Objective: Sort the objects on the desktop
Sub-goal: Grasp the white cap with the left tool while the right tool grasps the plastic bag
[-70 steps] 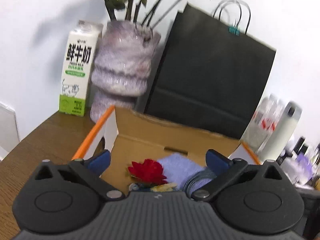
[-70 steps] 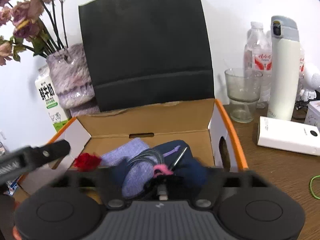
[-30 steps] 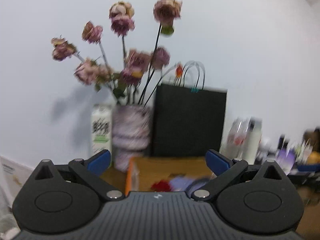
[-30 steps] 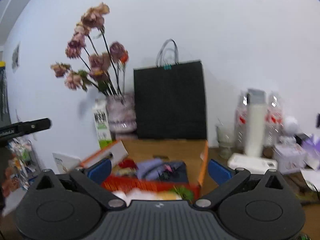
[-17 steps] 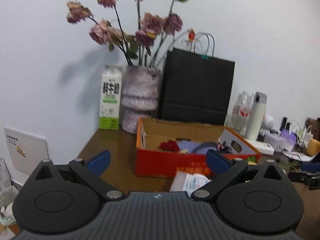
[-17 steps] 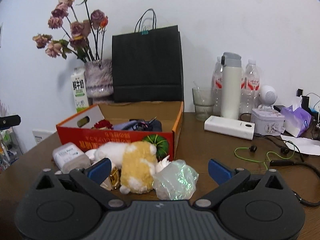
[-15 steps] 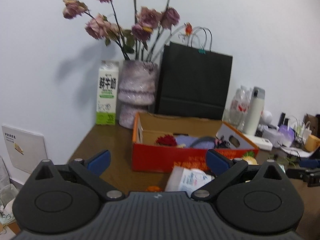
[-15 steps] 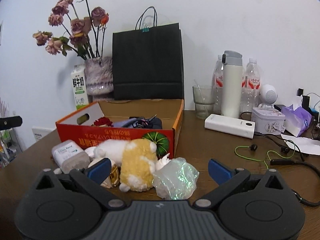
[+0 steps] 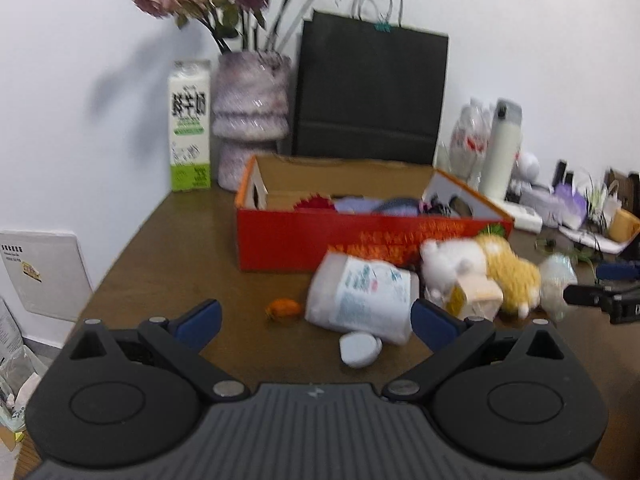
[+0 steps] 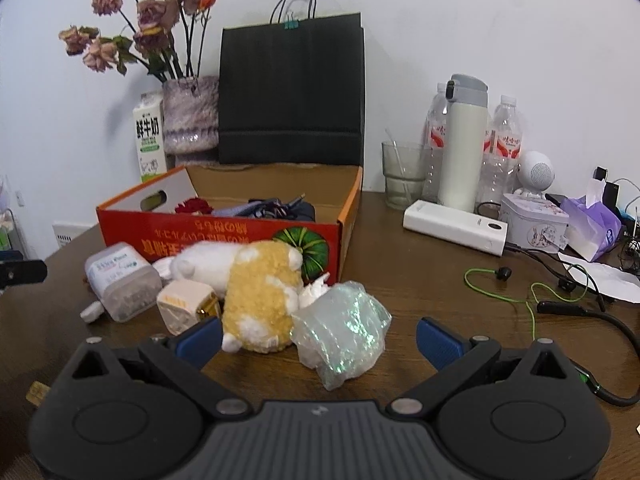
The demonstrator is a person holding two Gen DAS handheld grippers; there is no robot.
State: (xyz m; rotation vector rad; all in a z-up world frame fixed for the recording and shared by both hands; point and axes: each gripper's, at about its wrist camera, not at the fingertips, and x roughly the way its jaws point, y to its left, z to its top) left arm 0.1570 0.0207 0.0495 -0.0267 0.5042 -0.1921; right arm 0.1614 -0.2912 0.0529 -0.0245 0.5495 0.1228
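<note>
Both my left claw (image 9: 314,318) and right claw (image 10: 319,334) were spread apart and empty. The yellow-and-white plush toy (image 10: 260,280) lay on the brown wooden tabletop (image 10: 432,280), just near of the open red cardboard box (image 10: 240,236). I judged it soft, light and compressible, best pinched across its body.

Black paper bag (image 10: 292,92) beside flower vase (image 10: 191,114).

Matt brown wooden table (image 10: 420,300); printed cardboard box (image 10: 248,236) with raw kraft interior; fuzzy plush toy (image 10: 260,292); crinkled iridescent plastic bag (image 10: 344,332); matt black paper bag (image 10: 292,92); smooth glass cup (image 10: 402,176).
</note>
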